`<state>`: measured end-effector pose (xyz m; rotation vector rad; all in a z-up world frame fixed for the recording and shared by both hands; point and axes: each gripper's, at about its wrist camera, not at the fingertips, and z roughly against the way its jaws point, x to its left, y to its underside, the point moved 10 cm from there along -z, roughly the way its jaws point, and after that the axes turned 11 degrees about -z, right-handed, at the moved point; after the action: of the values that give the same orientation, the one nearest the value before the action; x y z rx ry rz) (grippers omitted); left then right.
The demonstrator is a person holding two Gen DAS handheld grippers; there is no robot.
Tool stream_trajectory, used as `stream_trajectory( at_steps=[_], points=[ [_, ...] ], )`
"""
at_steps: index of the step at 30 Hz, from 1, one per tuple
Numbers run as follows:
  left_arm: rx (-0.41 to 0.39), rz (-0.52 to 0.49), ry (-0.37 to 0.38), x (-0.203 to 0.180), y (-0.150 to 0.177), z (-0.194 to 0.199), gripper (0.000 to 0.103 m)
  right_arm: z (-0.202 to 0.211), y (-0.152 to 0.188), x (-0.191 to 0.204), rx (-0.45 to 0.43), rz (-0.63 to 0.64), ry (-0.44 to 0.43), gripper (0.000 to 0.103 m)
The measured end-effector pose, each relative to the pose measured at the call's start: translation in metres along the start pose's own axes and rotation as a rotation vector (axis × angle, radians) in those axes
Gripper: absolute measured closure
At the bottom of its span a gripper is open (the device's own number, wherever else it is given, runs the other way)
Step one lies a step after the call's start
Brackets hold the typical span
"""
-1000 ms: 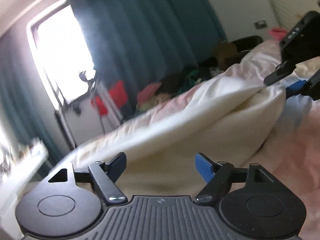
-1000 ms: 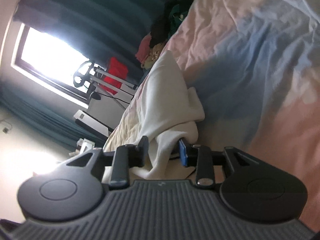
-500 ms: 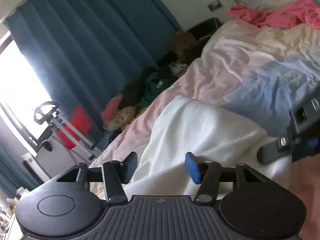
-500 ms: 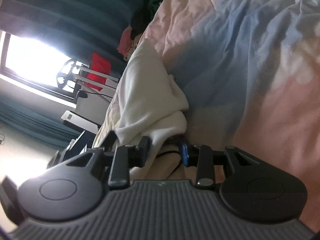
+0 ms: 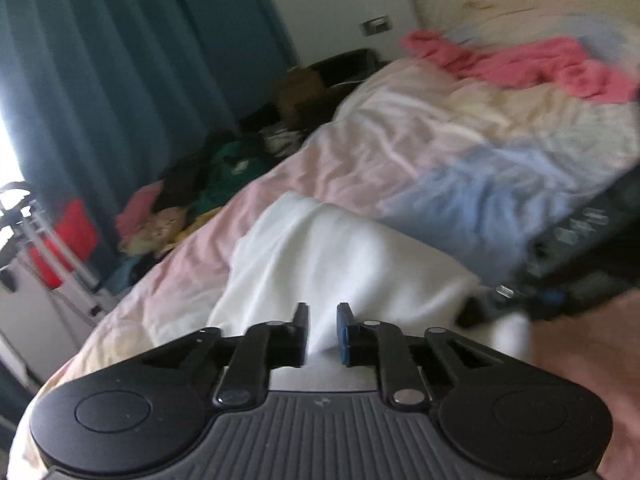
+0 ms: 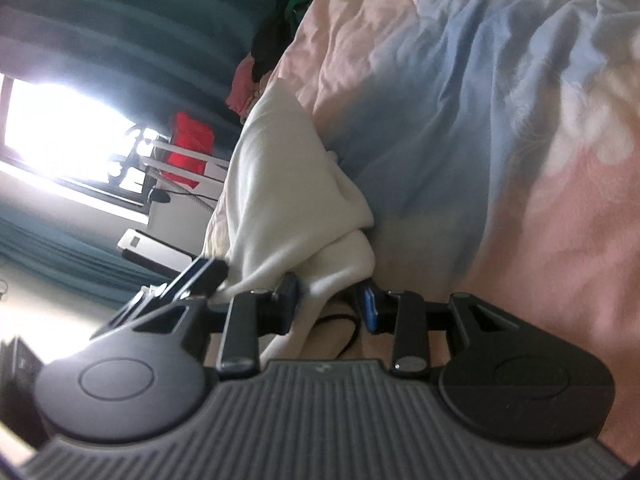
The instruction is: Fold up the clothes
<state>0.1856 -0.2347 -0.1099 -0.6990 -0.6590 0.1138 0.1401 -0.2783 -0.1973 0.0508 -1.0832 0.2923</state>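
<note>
White garment (image 5: 332, 264), soft and thick, bunched into a ridge with deep folds, lying on the bed (image 5: 460, 148) over its pink and blue quilt. Left tongs (image 5: 322, 330): narrowly apart, clamped on a fold of the garment's near edge, cloth filling the gap between the two fingers. Right tongs (image 6: 330, 306): somewhat wider apart, gripping a hanging corner of the same garment, with cloth bunched between the fingers. From both tongs the garment rises and runs away toward the window (image 6: 60, 128). In the left view the right tongs enter from the right, touching the garment's edge. Pink cloth (image 5: 528, 64) lies well apart, near the head of the bed. Clothes pile (image 5: 192, 200) beside the curtain (image 5: 120, 60).
</note>
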Motion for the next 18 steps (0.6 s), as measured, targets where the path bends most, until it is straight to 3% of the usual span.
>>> stream_trajectory(
  at_steps=[1,2,5,8,9,13,15,18],
  points=[
    [-0.009,-0.012,0.020,-0.002,0.003,0.007,0.046,-0.001,-0.001,0.000,-0.001,-0.003,0.002,0.067],
    [-0.023,-0.030,0.028,-0.004,0.005,0.012,0.043,-0.002,-0.001,0.000,-0.003,-0.004,0.004,0.067],
    [-0.024,-0.076,0.059,-0.012,0.012,0.019,0.043,-0.002,-0.001,0.001,-0.014,0.002,0.006,0.068],
    [-0.012,-0.095,0.041,-0.013,0.012,0.015,0.043,0.000,-0.001,0.002,-0.028,0.008,0.001,0.070],
    [-0.007,-0.100,0.034,-0.013,0.012,0.013,0.043,0.001,-0.001,0.003,-0.034,0.012,-0.004,0.078],
    [0.010,-0.123,0.004,-0.013,0.012,0.007,0.041,0.007,-0.002,0.012,-0.064,0.055,-0.034,0.093],
    [0.019,-0.134,-0.010,-0.012,0.012,0.004,0.043,0.010,-0.003,0.016,-0.076,0.074,-0.047,0.095],
    [0.026,-0.117,-0.039,-0.005,0.008,-0.002,0.067,0.012,-0.003,0.019,-0.080,0.080,-0.054,0.096]
  ],
)
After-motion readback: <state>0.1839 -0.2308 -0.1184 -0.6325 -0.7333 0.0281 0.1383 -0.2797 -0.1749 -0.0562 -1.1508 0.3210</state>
